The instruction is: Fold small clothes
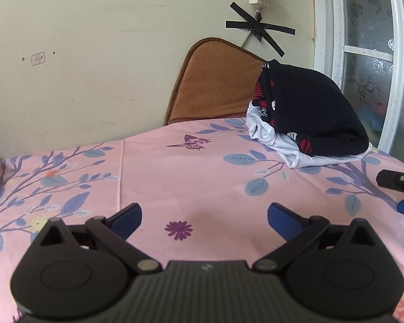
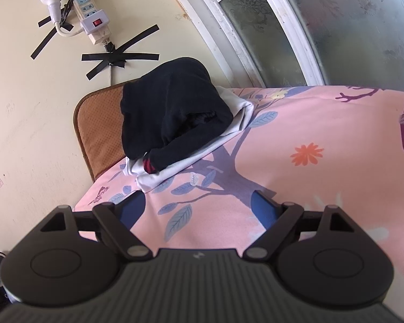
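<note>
pink floral bed (image 1: pixel 191 172) under you – both grippers gape empty, left gripper (image 1: pixel 204 215), right gripper (image 2: pixel 198 204). your clothes pile (image 1: pixel 312 115), black over white, sits at the far edge by the window – ahead-right of your left, nearer your right.

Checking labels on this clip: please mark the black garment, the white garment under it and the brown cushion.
black garment (image 1: pixel 315 107), left wrist view, its top surface
white garment (image 2: pixel 175 173), right wrist view, front fold
brown cushion (image 1: pixel 215 86), left wrist view, perforated face
</note>
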Demonstrator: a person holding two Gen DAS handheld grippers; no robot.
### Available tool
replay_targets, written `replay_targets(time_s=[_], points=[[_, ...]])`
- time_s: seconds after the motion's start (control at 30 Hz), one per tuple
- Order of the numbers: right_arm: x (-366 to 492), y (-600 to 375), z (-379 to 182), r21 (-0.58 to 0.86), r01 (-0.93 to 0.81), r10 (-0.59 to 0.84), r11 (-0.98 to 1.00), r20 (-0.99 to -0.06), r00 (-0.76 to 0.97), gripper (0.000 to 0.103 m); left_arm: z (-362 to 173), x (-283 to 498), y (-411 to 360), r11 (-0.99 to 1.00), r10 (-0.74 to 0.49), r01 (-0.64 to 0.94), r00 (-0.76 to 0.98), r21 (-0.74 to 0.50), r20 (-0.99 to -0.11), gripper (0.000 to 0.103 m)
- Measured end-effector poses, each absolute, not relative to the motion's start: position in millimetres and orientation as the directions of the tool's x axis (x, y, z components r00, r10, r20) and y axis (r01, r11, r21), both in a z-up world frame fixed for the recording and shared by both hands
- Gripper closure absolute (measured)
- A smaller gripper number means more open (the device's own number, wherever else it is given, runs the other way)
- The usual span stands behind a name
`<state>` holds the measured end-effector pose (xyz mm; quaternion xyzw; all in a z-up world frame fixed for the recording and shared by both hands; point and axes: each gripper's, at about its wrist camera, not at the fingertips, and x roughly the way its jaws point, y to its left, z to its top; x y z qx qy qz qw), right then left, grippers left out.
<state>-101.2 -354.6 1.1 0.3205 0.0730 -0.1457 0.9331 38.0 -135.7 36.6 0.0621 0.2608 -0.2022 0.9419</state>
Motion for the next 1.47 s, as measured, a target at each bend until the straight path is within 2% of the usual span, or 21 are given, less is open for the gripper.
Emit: replay_targets(time_s=[0.17,0.5,0.73,1.47], points=[[-101.0,-354.3,1.1,0.576,0.319,-0.225,0.752,-0.23,0.947,0.015,37.5,36.2,-135.6,0.919,-0.318,0.391,0.805,0.045,-0.501,0.0],[-99.8,-353.9,1.1,0.573,0.32,-0.225,0.755,-0.232,0.946,0.015,38.7,42.4,-129.1,0.933,-0.302,0.359,0.8,0.01,-0.518,0.0],[-98.8,-354.2,1.1,0.57,0.32,-0.223,0.757,-0.234,0.946,0.015,41.0,36.2,-134.1,0.929,-0.282,0.364,0.813,0.066,-0.509,0.0],[-98.3,-353.2,1.4,0.563,0.32,-0.222,0.762,-0.238,0.946,0.015,36.2,37.9,-137.7,0.901,-0.331,0.43,0.763,0.055,-0.555,0.0]])
